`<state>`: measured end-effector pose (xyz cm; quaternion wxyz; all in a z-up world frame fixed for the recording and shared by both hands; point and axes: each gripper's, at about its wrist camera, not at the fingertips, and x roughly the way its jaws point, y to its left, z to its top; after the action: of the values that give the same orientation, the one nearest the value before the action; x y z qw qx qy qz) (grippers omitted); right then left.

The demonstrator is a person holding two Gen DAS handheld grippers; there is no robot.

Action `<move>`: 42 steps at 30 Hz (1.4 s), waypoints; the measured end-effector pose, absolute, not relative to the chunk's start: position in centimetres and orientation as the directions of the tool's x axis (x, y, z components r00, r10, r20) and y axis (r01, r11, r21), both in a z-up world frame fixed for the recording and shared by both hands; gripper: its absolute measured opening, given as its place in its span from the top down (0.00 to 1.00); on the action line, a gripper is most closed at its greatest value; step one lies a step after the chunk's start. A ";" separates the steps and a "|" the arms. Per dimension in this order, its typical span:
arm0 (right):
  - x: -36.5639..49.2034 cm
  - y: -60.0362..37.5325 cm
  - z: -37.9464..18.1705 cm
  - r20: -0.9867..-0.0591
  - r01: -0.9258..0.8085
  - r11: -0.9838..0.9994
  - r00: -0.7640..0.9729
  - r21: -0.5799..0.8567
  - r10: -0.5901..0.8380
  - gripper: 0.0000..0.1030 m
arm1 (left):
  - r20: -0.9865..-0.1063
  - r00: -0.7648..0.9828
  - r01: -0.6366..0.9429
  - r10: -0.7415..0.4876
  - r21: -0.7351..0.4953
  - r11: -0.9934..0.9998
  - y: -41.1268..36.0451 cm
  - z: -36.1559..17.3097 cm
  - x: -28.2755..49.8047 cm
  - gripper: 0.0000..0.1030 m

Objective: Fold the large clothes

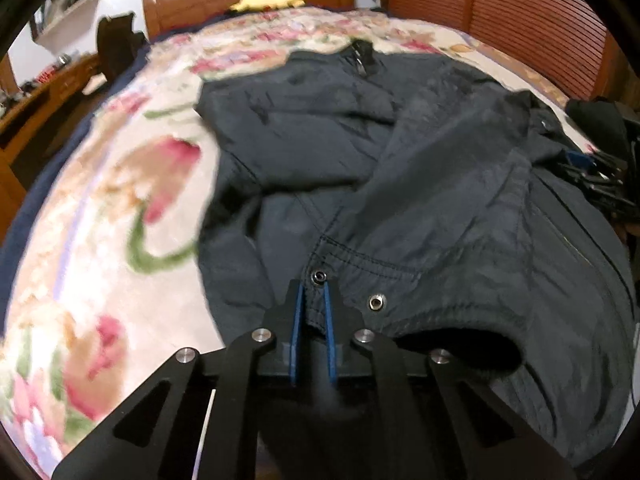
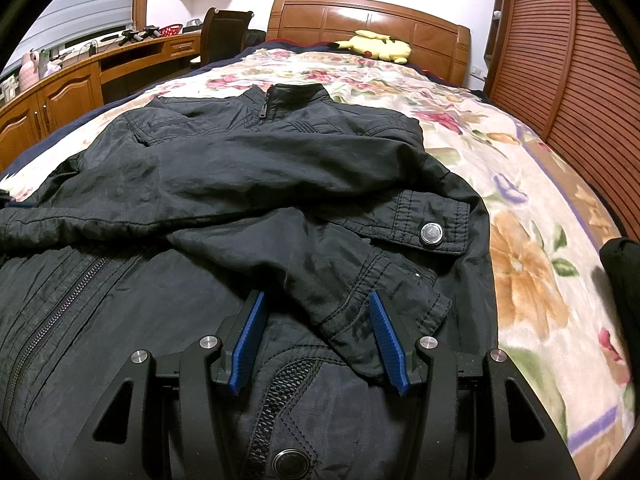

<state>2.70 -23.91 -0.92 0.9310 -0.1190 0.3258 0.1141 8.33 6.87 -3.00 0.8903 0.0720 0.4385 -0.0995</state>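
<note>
A dark navy jacket [image 1: 400, 160] lies front-up on the bed, zipped, with its collar [image 2: 298, 92] toward the headboard and both sleeves folded across the chest. In the left wrist view my left gripper [image 1: 313, 286] is shut on a sleeve cuff [image 1: 360, 280], pinching the fabric just below a metal snap [image 1: 319, 277]. In the right wrist view my right gripper [image 2: 317, 296] stands open low over the jacket [image 2: 240, 168]. The end of a sleeve [image 2: 360, 308] lies between its blue pads [image 2: 250, 332], which do not press on it. A buttoned tab [image 2: 432, 234] shows beyond.
A floral blanket [image 2: 520, 200] covers the bed, bare to the right of the jacket. A yellow plush toy [image 2: 376, 50] lies by the wooden headboard [image 2: 360, 16]. A wooden desk [image 2: 80, 80] runs along the left, slatted wardrobe doors [image 2: 580, 100] along the right.
</note>
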 end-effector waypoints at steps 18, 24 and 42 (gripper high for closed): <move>2.8 -23.9 -0.9 -0.635 -0.292 0.945 0.760 -0.145 0.137 0.47 | -0.681 0.722 0.167 -0.125 -0.004 0.986 9.2 2.8 9.0 0.62; 2.8 -24.0 -0.7 -0.642 -0.296 0.944 0.755 -0.145 0.138 0.47 | -0.666 0.728 0.193 -0.163 -0.029 0.981 9.1 3.0 6.0 0.34; -3.3 -27.4 1.5 -0.663 -0.309 0.948 0.726 -0.079 0.181 0.35 | -0.668 0.720 0.220 -0.188 -0.037 0.975 7.0 1.2 -2.4 0.20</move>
<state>-3.35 -27.45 1.46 0.9245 -0.0923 0.3453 0.1326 -2.36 7.01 1.16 0.9272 0.0223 0.3574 -0.1099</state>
